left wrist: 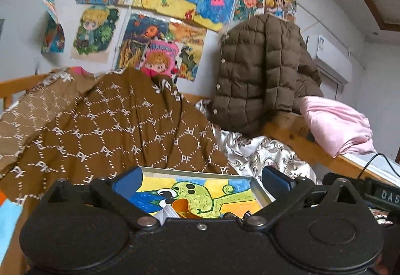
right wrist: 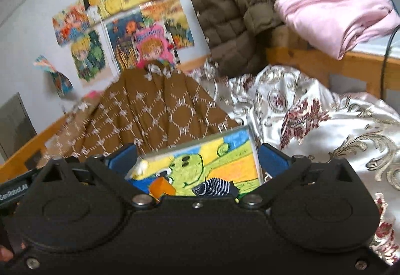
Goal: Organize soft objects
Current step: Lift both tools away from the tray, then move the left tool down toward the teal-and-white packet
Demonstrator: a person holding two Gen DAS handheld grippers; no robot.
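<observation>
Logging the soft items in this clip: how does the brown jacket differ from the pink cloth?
The jacket is dark brown and quilted; the pink cloth is pale pink and smooth. The jacket hangs upright, draped over the bed frame; the pink cloth lies bunched on the frame's top. The jacket looks bulkier and has snap buttons; the pink cloth shows none. Both are soft and sit at the same end of the bed frame, side by side.
</observation>
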